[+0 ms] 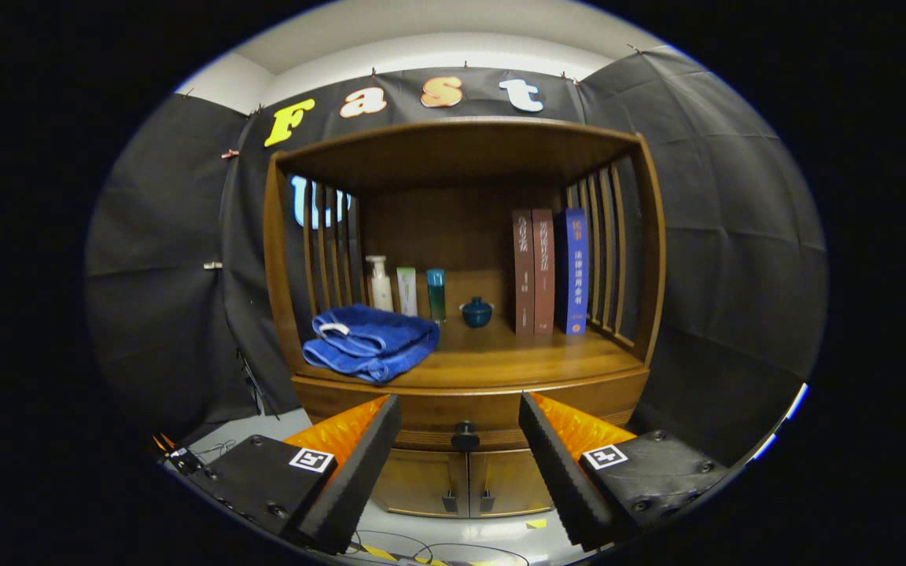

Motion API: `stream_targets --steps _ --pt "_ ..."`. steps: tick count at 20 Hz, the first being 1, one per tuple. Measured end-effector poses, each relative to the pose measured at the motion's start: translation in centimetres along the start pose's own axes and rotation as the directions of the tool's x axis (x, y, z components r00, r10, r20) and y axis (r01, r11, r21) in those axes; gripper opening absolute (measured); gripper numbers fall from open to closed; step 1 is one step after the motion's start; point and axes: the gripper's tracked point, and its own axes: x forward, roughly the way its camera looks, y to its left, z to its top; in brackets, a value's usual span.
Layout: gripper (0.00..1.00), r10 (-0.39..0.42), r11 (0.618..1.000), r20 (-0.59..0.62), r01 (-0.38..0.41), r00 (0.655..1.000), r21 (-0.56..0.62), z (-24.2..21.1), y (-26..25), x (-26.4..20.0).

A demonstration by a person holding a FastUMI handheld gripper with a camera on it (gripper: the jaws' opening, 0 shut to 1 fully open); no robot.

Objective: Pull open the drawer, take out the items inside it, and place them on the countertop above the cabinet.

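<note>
Gripper point(461, 448) fingers spread wide, holding nothing. Drawer point(465, 420) closed, just under the countertop point(516, 358), long axis running side to side; its black knob point(465, 435) points straight at the camera, centred between the fingers, not touched. 2 cabinet doors point(469, 481) below, shut. On the countertop: folded blue towel point(370, 342) at left front, 3 bottles point(406, 289) and a small blue lidded jar point(476, 312) at the back, 3 upright books point(551, 271) at right.

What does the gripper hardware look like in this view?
The gripper has two black ribbed wedge-shaped fingers backed by orange faceted panels. Each sits on a black block with screws and a square black-and-white marker tag. The fingers are apart, flanking the drawer knob.
</note>
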Motion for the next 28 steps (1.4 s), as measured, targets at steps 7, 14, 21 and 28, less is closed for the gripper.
stream_targets --steps 7,14,21,28 --pt "0.99 -0.013 1.0 -0.101 0.016 0.995 0.02 -6.4 -0.3 7.6" --pt "0.98 -0.04 0.998 -0.196 0.048 0.98 0.037 -11.1 -0.7 12.0" --pt "0.73 -0.071 0.997 -0.244 0.073 0.967 -0.003 -13.1 -1.2 13.7" --pt "0.37 -0.067 0.998 -0.256 0.062 0.964 -0.03 -13.2 -1.4 13.7"
